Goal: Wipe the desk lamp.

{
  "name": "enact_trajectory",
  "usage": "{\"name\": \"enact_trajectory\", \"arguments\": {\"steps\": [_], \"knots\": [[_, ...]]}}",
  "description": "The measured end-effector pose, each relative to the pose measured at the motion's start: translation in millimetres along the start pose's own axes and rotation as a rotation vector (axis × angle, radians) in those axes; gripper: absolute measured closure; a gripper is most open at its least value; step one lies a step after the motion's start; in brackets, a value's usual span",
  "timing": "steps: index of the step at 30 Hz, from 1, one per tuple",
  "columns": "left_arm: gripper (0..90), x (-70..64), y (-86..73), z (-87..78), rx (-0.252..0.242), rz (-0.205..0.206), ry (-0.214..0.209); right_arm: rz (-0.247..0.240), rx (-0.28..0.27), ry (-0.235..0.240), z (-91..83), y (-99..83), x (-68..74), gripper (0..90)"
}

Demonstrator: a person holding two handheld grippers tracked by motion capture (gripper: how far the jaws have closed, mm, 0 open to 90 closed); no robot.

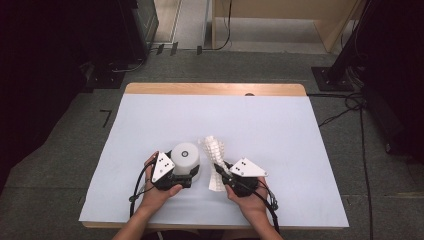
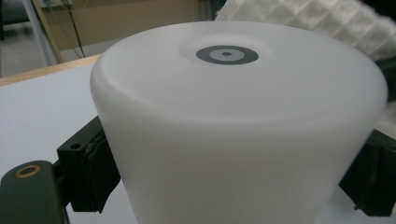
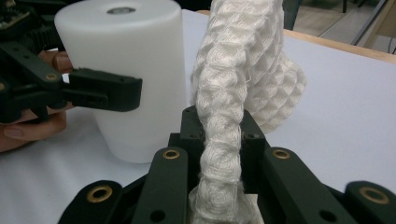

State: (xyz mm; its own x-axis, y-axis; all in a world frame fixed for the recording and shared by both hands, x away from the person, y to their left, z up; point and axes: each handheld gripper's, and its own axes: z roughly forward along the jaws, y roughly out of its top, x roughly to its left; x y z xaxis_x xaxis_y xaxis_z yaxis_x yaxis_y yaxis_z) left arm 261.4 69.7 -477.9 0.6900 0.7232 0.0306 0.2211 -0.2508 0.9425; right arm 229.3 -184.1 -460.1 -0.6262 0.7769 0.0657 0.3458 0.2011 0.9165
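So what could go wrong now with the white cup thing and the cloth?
1. The left claw grips the smooth white container only by its sides, near the bottom. If lifted, it might slip or tip.
2. The right claw pinches the waffle cloth in a bunched strip, so the cloth might pull loose during wiping.
3. Cloth and container sit very close together, so a hard push by the cloth might knock the container askew.

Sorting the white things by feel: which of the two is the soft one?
The waffle-textured cloth, bunched in the right gripper; the cylinder in the left gripper is smooth, rigid.
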Motion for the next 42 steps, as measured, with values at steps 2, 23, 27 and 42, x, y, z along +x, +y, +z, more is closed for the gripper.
{"name": "enact_trajectory", "arguments": {"steps": [2, 23, 27, 42], "knots": [[8.5, -0.4, 0.3, -0.3, 0.003, 0.007, 0.002, 0.001, 0.001, -0.003, 0.1, -0.4, -0.6, 78.0], [8.4, -15.8, 2.6, -2.3, 0.052, -0.107, 0.129, 0.014, 0.043, 0.001, 8.7, -9.6, -0.9, 77.8], [8.4, -9.0, 9.2, -10.3, -0.014, -0.14, 0.02, 0.014, 0.047, 0.011, 10.1, -10.0, 1.3, 77.8], [8.5, -15.6, 14.5, -12.5, -0.037, -0.101, -0.155, -0.031, 0.008, 0.025, 1.3, 1.6, 13.2, 77.9]]}}
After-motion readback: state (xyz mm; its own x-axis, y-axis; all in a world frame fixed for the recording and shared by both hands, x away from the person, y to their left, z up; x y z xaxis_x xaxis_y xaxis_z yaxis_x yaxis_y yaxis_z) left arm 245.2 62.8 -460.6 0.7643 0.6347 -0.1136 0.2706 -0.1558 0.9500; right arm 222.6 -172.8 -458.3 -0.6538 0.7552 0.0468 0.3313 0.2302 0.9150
